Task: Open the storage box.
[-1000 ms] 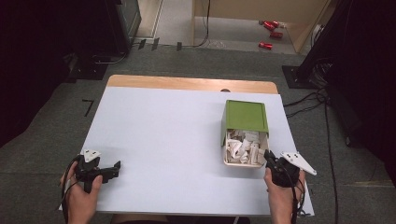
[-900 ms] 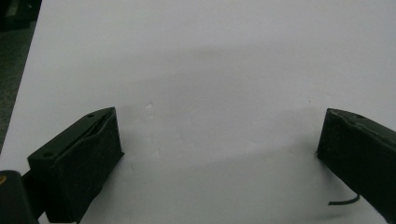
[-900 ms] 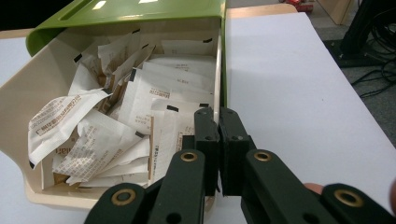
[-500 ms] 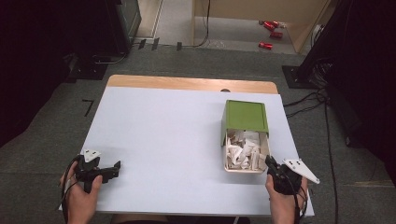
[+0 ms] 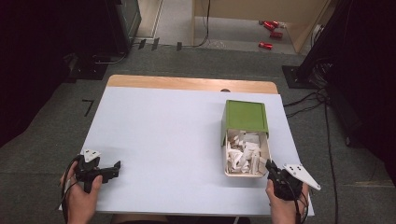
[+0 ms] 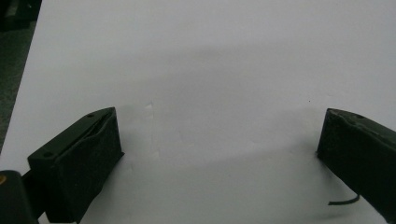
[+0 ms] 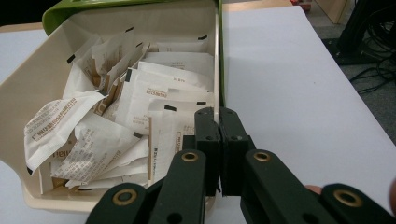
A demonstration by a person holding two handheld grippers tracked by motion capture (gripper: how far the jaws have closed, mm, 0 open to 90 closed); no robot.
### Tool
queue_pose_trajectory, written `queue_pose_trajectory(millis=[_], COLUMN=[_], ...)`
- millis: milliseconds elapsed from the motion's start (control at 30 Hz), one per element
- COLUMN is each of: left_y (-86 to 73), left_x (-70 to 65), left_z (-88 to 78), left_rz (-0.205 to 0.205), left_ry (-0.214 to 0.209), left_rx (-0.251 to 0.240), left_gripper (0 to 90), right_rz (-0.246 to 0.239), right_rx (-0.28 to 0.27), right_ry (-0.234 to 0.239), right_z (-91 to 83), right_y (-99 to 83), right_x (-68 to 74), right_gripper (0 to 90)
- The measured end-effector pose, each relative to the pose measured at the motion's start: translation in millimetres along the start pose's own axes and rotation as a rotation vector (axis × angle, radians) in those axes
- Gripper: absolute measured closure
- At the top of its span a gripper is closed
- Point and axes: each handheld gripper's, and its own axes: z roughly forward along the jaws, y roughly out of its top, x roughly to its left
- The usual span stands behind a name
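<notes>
A box with a green sleeve (image 5: pixel 245 116) stands on the right of the pale blue table (image 5: pixel 173 135). Its cream drawer (image 5: pixel 240 174) is pulled out toward me and holds several white paper packets (image 5: pixel 243 154). My right gripper (image 5: pixel 270 165) sits just off the drawer's near right corner, shut. In the right gripper view its jaws (image 7: pixel 218 115) meet with nothing visible between them, right in front of the packets (image 7: pixel 140 98) and the drawer's right wall (image 7: pixel 216 56). My left gripper (image 5: pixel 115 168) rests at the table's near left, open, and its jaws (image 6: pixel 219 140) stand wide over bare table (image 6: pixel 210 56).
A wooden strip (image 5: pixel 187 83) runs along the table's far edge. Cables (image 5: pixel 322 107) trail over the grey floor to the right, beside dark equipment. Several red items (image 5: pixel 271 28) lie on the floor far behind. A dark cabinet (image 5: pixel 123 23) stands at the back left.
My right gripper has drawn back slightly toward the near edge, away from the drawer's packets. The left gripper has stayed still.
</notes>
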Motion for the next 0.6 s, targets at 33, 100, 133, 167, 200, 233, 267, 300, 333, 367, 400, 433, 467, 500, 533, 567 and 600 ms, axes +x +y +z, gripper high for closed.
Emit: queue_pose_trajectory(millis=[33, 100, 133, 167, 200, 233, 267, 300, 333, 367, 400, 433, 467, 500, 533, 567, 600], left_y=[0.0, 0.0, 0.0, 0.0, 0.0, 0.0, 0.0, -0.1, -0.1, -0.2, -0.2, -0.2, -0.2, -0.2, -0.2, -0.2, -0.2], left_x=[0.0, 0.0, 0.0, 0.0, 0.0, 0.0, 0.0, 0.0, 0.0, 0.1, 0.0, 0.0, 0.0, 0.0, 0.0, 0.0, 0.0], left_z=[0.0, 0.0, 0.0, 0.0, 0.0, 0.0, 0.0, 0.0, -0.1, -0.1, -0.1, -0.1, -0.2, -0.2, -0.2, -0.1, -0.1], left_rz=[0.0, 0.0, 0.0, 0.0, 0.0, 0.0, 0.0, 0.0, -0.001, 0.0, 0.0, 0.0, 0.0, 0.0, 0.0, 0.0, 0.0], left_ry=[0.0, 0.0, 0.0, 0.0, 0.0, 0.0, 0.0, 0.0, 0.0, 0.0, 0.0, 0.0, 0.0, 0.0, 0.0, 0.0, 0.0], left_rx=[0.0, 0.001, 0.0, 0.0, 0.0, 0.0, 0.0, -0.001, -0.001, -0.001, -0.002, -0.002, -0.002, -0.002, -0.002, -0.002, -0.001], left_gripper=[0.0, 0.0, 0.0, 0.0, 0.0, 0.0, 0.0, 0.0, 0.0, 0.0, 0.0, 0.0, 0.0, 0.0, 0.0, 0.0, 0.0], right_rz=[-0.001, 0.001, -0.004, -0.006, -0.009, -0.009, -0.005, 0.004, 0.007, 0.004, 0.01, 0.01, 0.003, 0.003, 0.003, 0.006, 0.007], right_rx=[-0.001, -0.002, -0.004, -0.004, -0.007, -0.007, -0.008, -0.013, -0.024, -0.028, -0.041, -0.041, -0.049, -0.046, -0.044, -0.044, -0.044], right_ry=[-0.002, -0.007, -0.01, -0.011, -0.01, -0.01, -0.008, 0.0, 0.003, 0.002, 0.004, 0.004, 0.009, 0.01, 0.014, 0.019, 0.02], right_z=[-0.3, -0.5, -0.4, -0.4, -0.3, -0.3, -0.3, -0.3, -0.4, -0.7, -2.5, -2.5, -4.2, -4.6, -4.9, -5.3, -6.0], right_y=[-0.5, -0.9, -1.0, -1.1, -1.3, -1.3, -1.4, -1.5, -1.0, -0.1, 2.5, 2.5, 5.1, 6.4, 7.7, 8.9, 10.0], right_x=[0.2, 1.2, 1.7, 1.8, 1.6, 1.6, 1.5, 1.0, 0.3, -0.4, -2.3, -2.3, -3.5, -3.6, -4.0, -4.1, -4.3], right_gripper=[90.0, 89.9, 89.9, 89.8, 89.4, 89.4, 88.7, 85.6, 80.6, 76.6, 69.7, 69.7, 62.8, 59.9, 58.0, 56.3, 54.3])
